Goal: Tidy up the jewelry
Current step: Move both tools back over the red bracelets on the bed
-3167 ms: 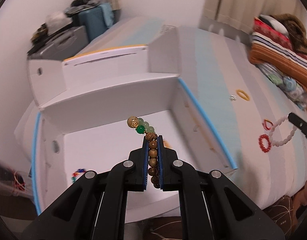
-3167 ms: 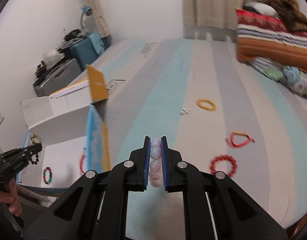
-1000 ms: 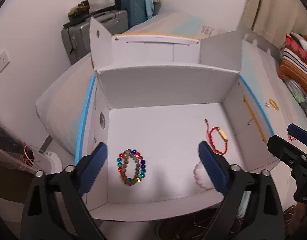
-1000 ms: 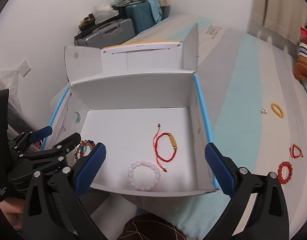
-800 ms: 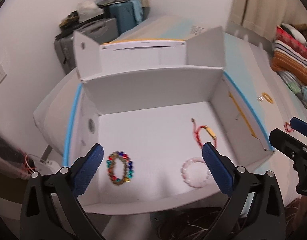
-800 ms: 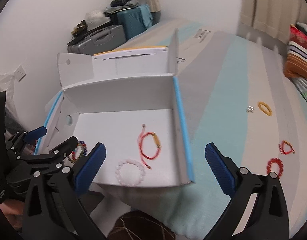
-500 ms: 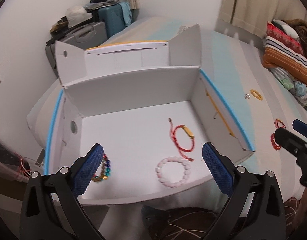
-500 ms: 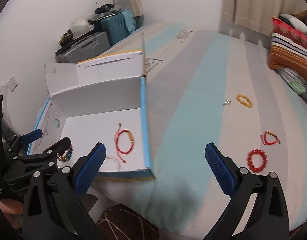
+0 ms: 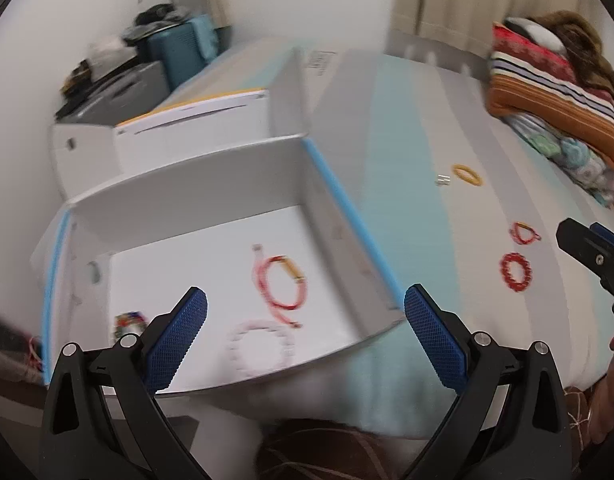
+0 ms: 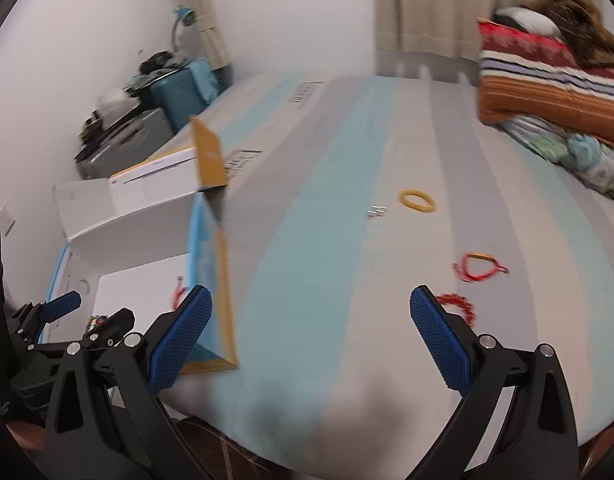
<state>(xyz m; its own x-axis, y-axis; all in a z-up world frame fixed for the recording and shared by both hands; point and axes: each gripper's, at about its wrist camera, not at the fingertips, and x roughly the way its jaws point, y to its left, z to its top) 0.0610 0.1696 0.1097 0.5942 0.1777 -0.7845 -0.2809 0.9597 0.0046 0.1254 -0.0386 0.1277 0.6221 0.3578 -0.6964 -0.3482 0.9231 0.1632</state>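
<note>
Between the wide-spread, empty fingers (both grippers) lies the bed, box wall leftward.

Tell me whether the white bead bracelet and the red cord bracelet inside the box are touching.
Cannot tell. In the left wrist view the red cord bracelet trails its end down beside the white bead bracelet on the box floor, but motion blur hides any gap or contact.

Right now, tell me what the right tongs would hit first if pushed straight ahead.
Probably the bare striped bedspread. The right tongs are open, and no jewelry lies between the fingers; the red beaded bracelet sits off by the right finger. Depth is uncertain in this blurred fisheye view.
</note>
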